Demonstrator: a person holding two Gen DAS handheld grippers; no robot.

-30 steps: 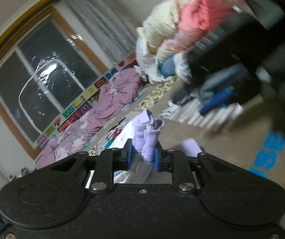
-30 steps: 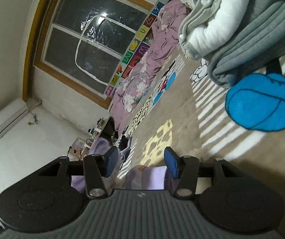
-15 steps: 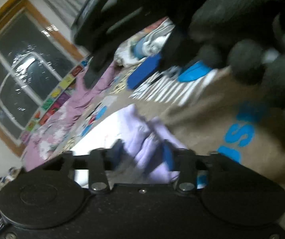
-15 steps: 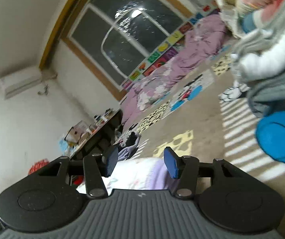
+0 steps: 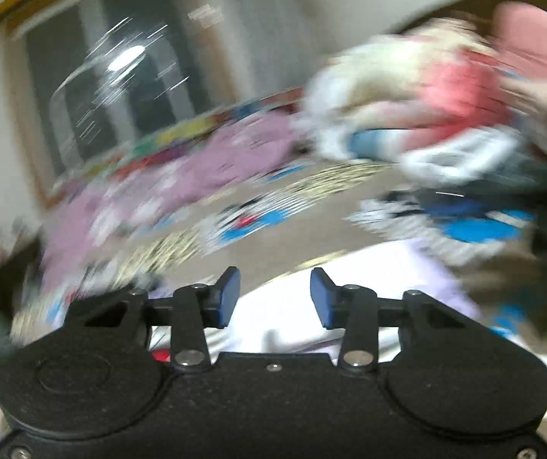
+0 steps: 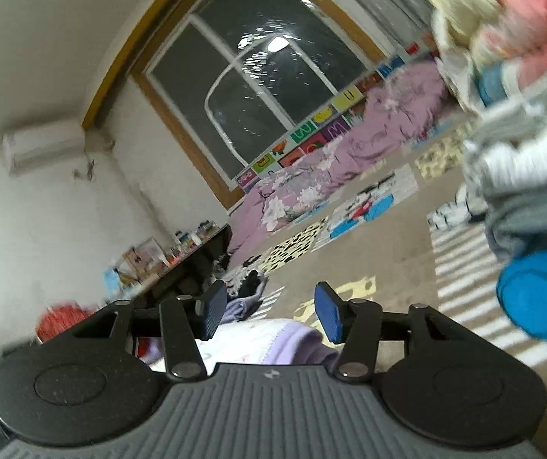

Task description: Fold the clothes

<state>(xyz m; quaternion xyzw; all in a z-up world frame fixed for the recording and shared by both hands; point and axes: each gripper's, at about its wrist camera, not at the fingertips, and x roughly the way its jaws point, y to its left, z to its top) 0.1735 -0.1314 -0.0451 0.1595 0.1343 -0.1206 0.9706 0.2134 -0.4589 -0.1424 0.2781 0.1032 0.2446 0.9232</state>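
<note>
Fingers (image 6: 213,309) apart, both grippers; lilac garment (image 6: 292,338) edge below.

One white-and-lilac garment (image 6: 273,338), one clothes pile (image 6: 510,57), one window (image 6: 258,88), one air conditioner (image 6: 42,145).

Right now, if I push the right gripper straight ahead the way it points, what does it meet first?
Probably the white and lilac garment lying just below the open right gripper. If it clears that, next comes bare patterned carpet, then the small dark heap of clothes further out. Depth is hard to judge here.

Dark window (image 6: 258,88) above purple bedding (image 6: 334,168), air conditioner (image 6: 42,145) left
</note>
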